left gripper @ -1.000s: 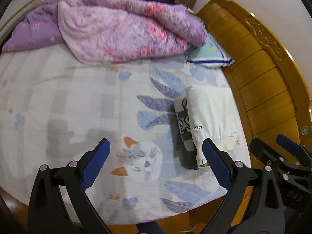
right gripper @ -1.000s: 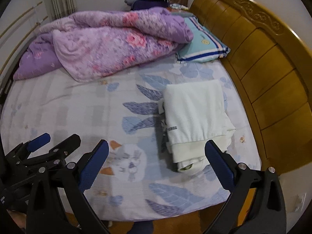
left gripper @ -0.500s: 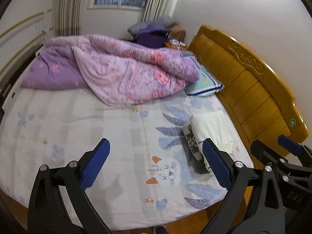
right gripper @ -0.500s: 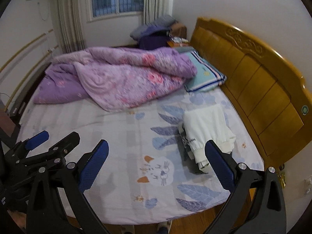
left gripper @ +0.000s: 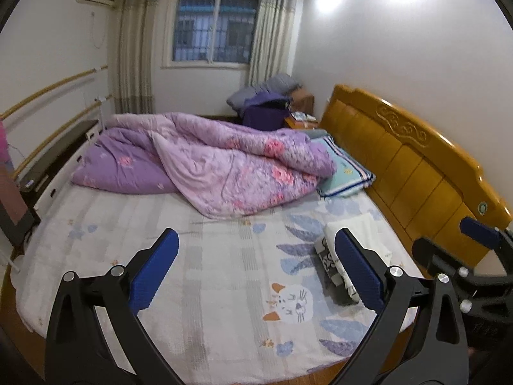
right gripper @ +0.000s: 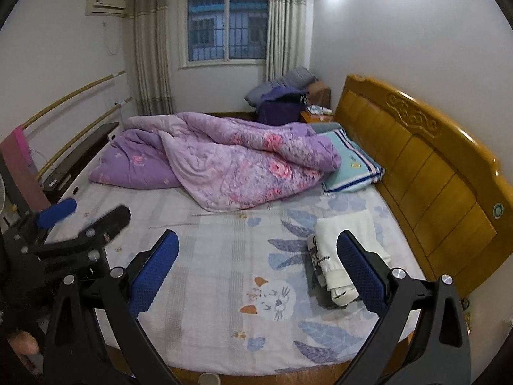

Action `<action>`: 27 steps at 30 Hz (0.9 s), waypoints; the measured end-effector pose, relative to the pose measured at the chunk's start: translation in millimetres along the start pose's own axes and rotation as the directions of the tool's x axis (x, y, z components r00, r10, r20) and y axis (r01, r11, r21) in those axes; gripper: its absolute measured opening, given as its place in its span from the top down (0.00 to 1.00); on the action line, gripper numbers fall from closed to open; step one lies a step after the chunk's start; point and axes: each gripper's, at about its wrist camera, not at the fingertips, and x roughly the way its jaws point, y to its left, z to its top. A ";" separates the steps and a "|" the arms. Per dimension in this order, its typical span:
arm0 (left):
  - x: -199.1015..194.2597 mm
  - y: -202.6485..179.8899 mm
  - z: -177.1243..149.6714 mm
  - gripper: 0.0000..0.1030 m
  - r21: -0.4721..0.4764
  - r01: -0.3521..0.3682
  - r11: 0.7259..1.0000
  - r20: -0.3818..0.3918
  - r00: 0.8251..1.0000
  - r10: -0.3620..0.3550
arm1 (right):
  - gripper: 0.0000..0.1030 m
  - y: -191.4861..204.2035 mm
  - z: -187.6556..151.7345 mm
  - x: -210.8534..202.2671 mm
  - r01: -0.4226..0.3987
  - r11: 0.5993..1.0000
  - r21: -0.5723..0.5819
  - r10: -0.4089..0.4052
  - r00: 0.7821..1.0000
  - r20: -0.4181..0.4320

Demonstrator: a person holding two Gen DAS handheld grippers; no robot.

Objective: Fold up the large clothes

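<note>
A folded white garment (right gripper: 348,239) lies on a folded dark printed one (right gripper: 315,258), stacked on the right side of the bed near the headboard; the stack also shows in the left wrist view (left gripper: 356,234). My left gripper (left gripper: 256,272) is open and empty, held back from the bed's near edge. My right gripper (right gripper: 256,272) is open and empty too, above the near edge. Each gripper shows at the side of the other's view: the right one (left gripper: 474,240), the left one (right gripper: 80,221).
The bed has a pale patterned sheet (right gripper: 224,256). A crumpled purple floral quilt (right gripper: 231,160) and a teal pillow (right gripper: 352,163) lie at the far side. The wooden headboard (right gripper: 433,166) runs along the right. A dark bench (right gripper: 73,157) stands left.
Both grippers have pulled back and up from the bed and tilted upward. The folded stack now looks smaller and farther away, and the window and walls have come into view.
</note>
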 end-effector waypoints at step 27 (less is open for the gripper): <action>-115.9 -65.1 -39.1 0.05 0.053 -0.062 0.997 0.077 0.995 0.058 | 0.07 -44.6 -48.5 -106.9 -0.074 0.997 0.037 0.070 0.993 0.100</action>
